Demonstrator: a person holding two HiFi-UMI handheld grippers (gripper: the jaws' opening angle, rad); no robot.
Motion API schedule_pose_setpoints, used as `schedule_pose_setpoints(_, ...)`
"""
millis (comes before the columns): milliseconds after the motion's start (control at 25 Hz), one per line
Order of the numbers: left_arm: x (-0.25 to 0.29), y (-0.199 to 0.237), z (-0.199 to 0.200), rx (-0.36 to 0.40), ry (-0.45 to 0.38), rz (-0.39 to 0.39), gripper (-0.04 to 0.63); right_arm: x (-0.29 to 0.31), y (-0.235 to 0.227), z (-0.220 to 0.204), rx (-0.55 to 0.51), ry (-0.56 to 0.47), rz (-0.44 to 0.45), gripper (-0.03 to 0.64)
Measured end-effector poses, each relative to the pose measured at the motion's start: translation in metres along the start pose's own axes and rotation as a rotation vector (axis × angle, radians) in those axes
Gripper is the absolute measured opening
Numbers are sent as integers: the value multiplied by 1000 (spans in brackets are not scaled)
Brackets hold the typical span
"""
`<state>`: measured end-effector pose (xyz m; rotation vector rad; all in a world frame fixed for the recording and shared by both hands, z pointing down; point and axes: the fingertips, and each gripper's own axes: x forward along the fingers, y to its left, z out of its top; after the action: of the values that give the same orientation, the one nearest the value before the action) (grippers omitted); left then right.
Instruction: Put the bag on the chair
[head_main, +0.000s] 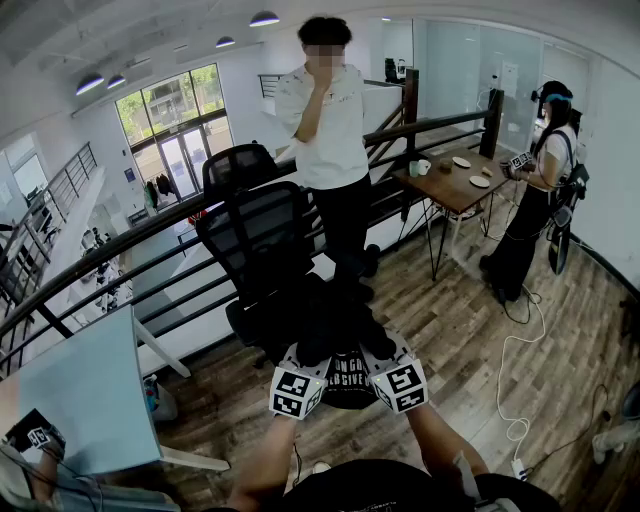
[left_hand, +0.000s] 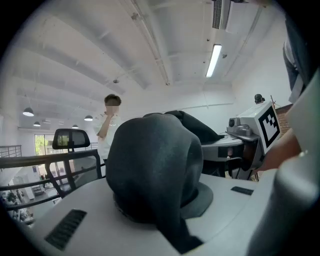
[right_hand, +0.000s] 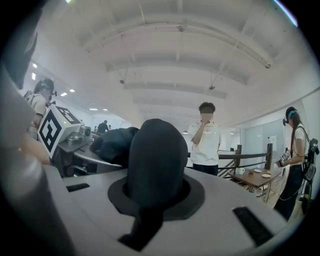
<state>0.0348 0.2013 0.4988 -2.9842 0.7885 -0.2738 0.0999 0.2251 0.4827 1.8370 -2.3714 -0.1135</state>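
Head view: the left gripper (head_main: 305, 368) and right gripper (head_main: 386, 362) hold the black bag (head_main: 338, 322) between them, by the chair (head_main: 258, 228). Left gripper view: jaws clamped on bag fabric. Right gripper view: jaws likewise pinching bag fabric.

Print on bag (head_main: 335, 325) partly behind left tool (head_main: 312, 352) and right tool (head_main: 378, 348); chair (head_main: 255, 235) partly behind bag.

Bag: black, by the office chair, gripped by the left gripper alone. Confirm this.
Wrong: both grip it. The right gripper view shows the right gripper shut on the black bag too, as the left gripper is, by the office chair.
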Motion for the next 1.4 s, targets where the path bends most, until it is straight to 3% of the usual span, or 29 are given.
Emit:
schedule_pose_setpoints(560, -15, 19, 1, 24, 5, -11, 60, 12, 20, 9, 12, -23, 9, 52)
schedule_pose_setpoints(1400, -25, 91, -11, 31, 23, -73, 60, 79, 51, 12, 49, -22, -26, 52)
